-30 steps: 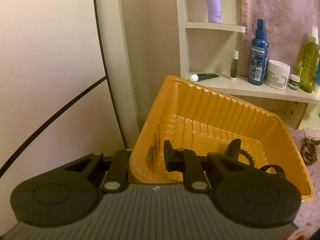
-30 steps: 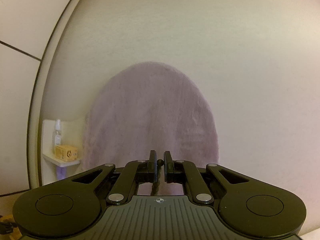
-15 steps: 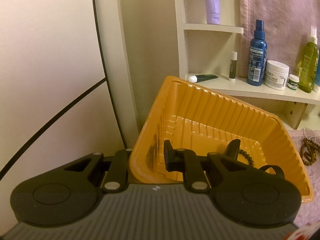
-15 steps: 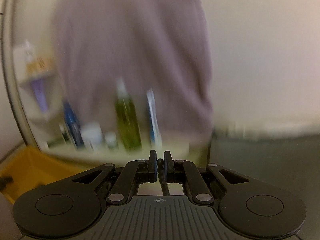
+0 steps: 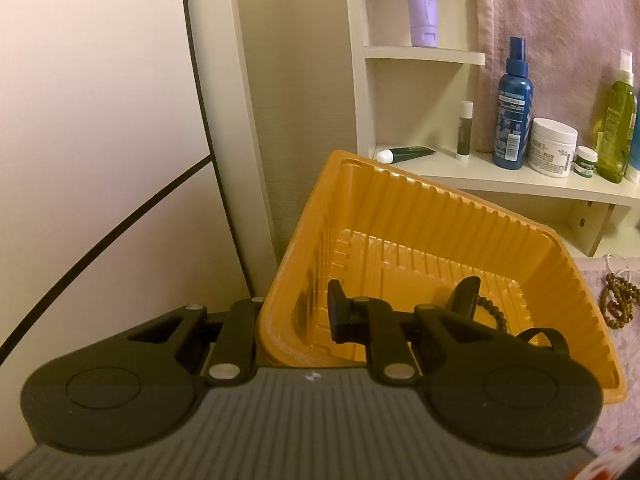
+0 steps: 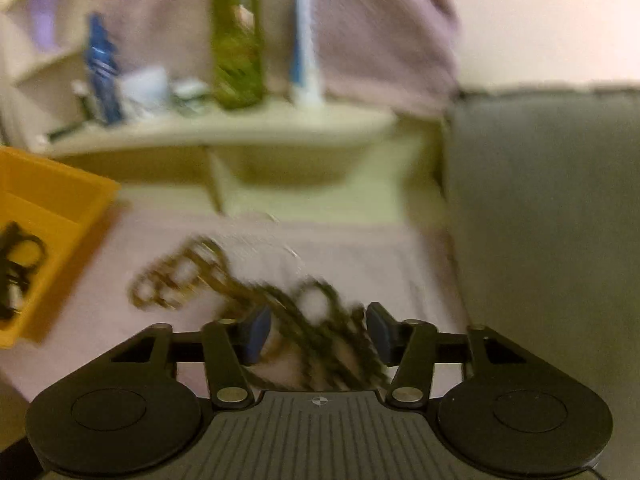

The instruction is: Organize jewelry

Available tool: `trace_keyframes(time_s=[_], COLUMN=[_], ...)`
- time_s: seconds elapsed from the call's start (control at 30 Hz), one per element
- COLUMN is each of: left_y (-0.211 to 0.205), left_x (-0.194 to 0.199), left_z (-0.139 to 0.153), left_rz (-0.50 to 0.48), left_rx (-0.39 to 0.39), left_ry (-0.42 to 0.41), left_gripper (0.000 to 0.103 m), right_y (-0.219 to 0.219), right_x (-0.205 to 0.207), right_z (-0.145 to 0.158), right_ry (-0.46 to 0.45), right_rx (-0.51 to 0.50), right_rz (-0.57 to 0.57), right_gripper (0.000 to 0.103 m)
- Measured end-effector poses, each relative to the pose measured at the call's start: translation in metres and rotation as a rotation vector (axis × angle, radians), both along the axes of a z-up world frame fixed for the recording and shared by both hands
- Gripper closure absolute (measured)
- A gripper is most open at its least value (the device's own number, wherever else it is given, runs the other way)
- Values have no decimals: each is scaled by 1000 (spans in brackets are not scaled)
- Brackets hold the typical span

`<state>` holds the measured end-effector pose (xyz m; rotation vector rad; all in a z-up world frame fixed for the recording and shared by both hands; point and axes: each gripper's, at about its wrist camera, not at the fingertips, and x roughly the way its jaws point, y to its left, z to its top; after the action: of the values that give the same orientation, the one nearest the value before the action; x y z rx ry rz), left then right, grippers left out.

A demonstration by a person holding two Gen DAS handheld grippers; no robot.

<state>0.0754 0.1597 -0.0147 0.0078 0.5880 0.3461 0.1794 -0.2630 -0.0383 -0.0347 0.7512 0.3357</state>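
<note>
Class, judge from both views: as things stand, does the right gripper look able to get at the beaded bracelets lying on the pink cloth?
Probably yes. The right gripper is open, with the blurred beaded bracelets right ahead between its fingers and nothing covering them.

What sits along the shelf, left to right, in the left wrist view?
Dark green tube lying flat → small stick → blue spray bottle → white cream jar → tiny jar → green bottle.
</note>
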Motion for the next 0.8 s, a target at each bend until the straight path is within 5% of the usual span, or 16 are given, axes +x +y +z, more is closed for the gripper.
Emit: trace_keyframes(time_s=[0.27,0.53,0.6,0.7,0.8], left_y=[0,1,1,1,1], left_x=[3,5,6,6,6], left_z=[-3,-4,-5,-5,-5], left_rz=[1,4,4,5,4], left_rx=[3,2,1,1,-4], left_ry=[15,20,22,23,19], left_gripper=[88,88,88,88,88], right_y=[42,56,57,54,45], right_x=[16,36,36,35,31], right_z=[-12,-41,-44,-38,-20], right_ry=[-15,-27,-42,-63,-90], right_rx=[-91,-221,-250,-244,-198], right_rz=[181,308,324,335,319], right_gripper=[52,72,84,96,96])
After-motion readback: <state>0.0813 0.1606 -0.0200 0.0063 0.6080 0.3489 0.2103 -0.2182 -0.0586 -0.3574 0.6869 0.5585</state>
